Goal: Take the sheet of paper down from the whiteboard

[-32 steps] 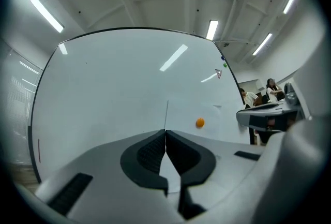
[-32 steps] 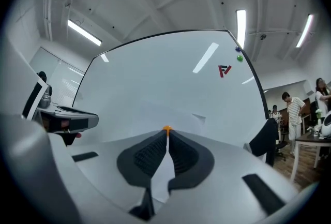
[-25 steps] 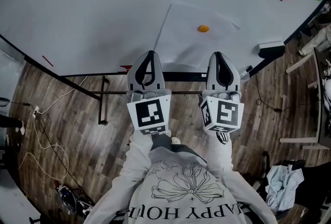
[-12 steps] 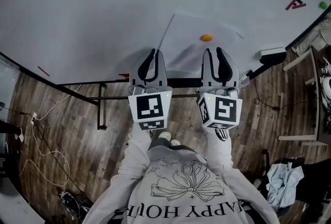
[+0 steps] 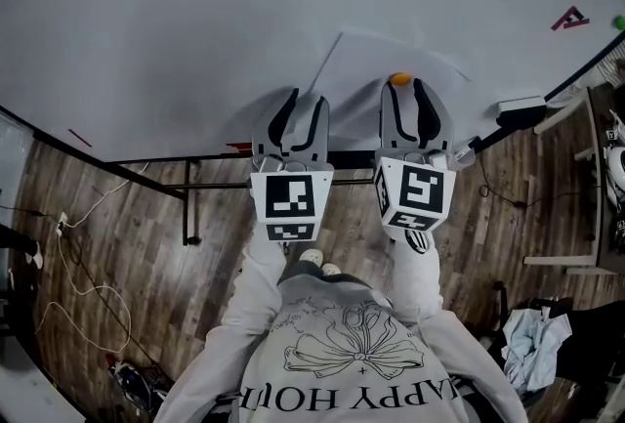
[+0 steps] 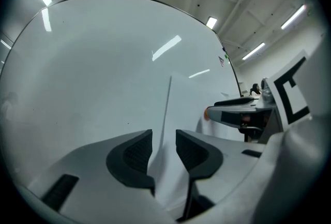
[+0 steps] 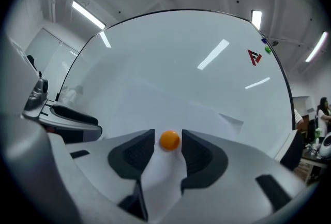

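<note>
1. Nearest: both grippers are held out level at the whiteboard (image 5: pixel 195 21), side by side. Neither has hold of anything.
2. The left gripper (image 5: pixel 305 97) (image 6: pixel 164 137) has just been opening its jaws, now wide apart. The left edge of the sheet of paper (image 5: pixel 356 84) (image 6: pixel 186 109) runs down btw them, but the pads aren't on it, so no grip.
3. The right gripper (image 5: pixel 405 84) (image 7: pixel 168 135) has also just been opening, jaws now apart. The orange magnet (image 5: pixel 400 78) (image 7: pixel 169 140) sits btw the tips w/ a sliver of gap each side, as far as I can tell. Not pinched.
4. The sheet of paper is still up on the lower part of the whiteboard, pinned by that one magnet in its upper part. Its left edge & top-right corner look a bit lifted off the board.
5. Progress: approach & line-up only, so early. Nothing is off the board yet.
6. Left to do, prob: close the right gripper on the magnet & pull it off. Close the left gripper on the paper edge so the sheet doesn't drop, then bring it away.
7. Far: a red magnet (image 5: pixel 570 19) sits at the board's upper right corner, well apart from the sheet. It seems to play no part.
</note>
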